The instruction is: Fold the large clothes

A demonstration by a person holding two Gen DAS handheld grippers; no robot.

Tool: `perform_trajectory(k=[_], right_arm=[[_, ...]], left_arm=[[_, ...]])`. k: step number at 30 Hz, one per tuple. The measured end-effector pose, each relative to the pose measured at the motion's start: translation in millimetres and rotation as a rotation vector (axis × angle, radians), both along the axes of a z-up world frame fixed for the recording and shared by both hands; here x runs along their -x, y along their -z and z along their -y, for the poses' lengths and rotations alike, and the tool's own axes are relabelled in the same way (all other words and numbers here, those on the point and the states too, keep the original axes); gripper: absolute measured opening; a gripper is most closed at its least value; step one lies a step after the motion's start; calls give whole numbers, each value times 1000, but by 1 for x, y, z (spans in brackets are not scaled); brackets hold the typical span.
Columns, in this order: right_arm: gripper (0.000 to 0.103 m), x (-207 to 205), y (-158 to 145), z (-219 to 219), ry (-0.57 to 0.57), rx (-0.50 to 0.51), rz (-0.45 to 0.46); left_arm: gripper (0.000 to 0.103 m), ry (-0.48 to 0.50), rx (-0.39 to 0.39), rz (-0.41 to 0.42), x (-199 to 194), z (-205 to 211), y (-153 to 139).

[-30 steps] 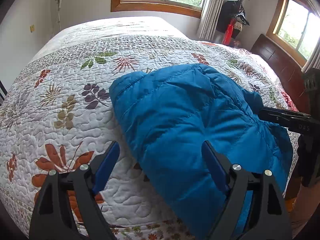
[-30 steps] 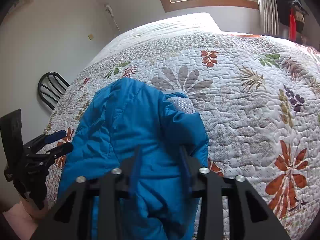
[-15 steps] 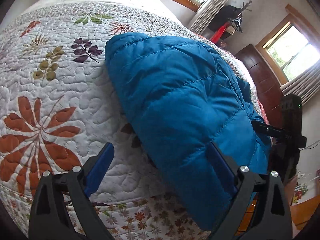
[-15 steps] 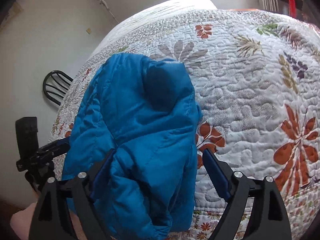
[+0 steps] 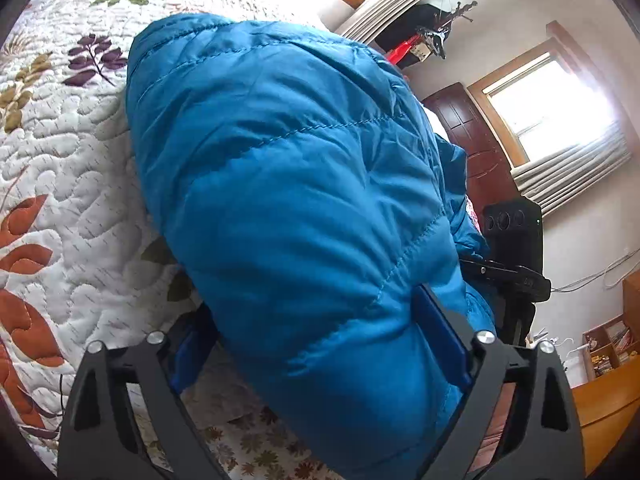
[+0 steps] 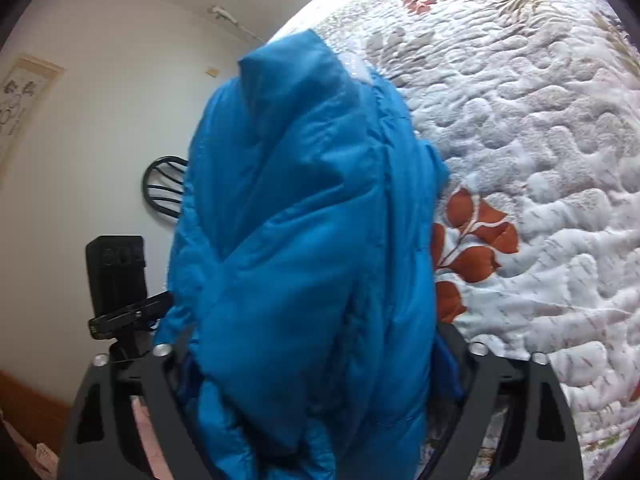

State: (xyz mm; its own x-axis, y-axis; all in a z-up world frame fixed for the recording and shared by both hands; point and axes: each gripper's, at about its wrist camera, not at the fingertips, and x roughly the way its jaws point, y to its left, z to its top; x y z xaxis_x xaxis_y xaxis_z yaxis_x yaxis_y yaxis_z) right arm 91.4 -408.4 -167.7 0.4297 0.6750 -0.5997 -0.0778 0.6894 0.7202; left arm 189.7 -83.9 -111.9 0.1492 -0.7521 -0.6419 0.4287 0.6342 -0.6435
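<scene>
Blue padded jacket (image 5: pixel 288 208) bunched in a thick fold at the near edge of a bed, on a flowered quilt (image 5: pixel 68 184). Left gripper (image 5: pixel 320 344) closing around the fold's near end, bulk filling the gap between both blue pads. Right gripper (image 6: pixel 316 364) likewise closing around the other end, cloth spilling over its jaws. Firm pinch or loose straddle: cannot tell for either. Dark chair (image 6: pixel 164 184) by the wall.

Blue puffer jacket (image 5: pixel 304 184) bunched on quilted bed (image 5: pixel 60 168)
</scene>
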Motion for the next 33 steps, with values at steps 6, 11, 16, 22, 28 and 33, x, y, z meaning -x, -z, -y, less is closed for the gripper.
perform_trajectory(k=[6,11,16,22,28,33], right_arm=[[51,19,-19,-12,18,76,126],[46,32,-36,-22,21,101,188],[45,43,-54,-28,10,119,239],[45,24,-80,-45,-29,141,287],[45,-27,-104,-81,-82,170,318],[45,-87,-118,-118,-127,180,321]], left_arm=[[63,-26,-32,143,28,11,-25],[59,-36,-31,205,39,12,-41],[59,-52,-12,234,42,4,-54],[59,-92,-8,287,37,-23,-70],[59,-164,-11,318,10,-56,-88],[59,-223,-19,321,-30,-90,-101]])
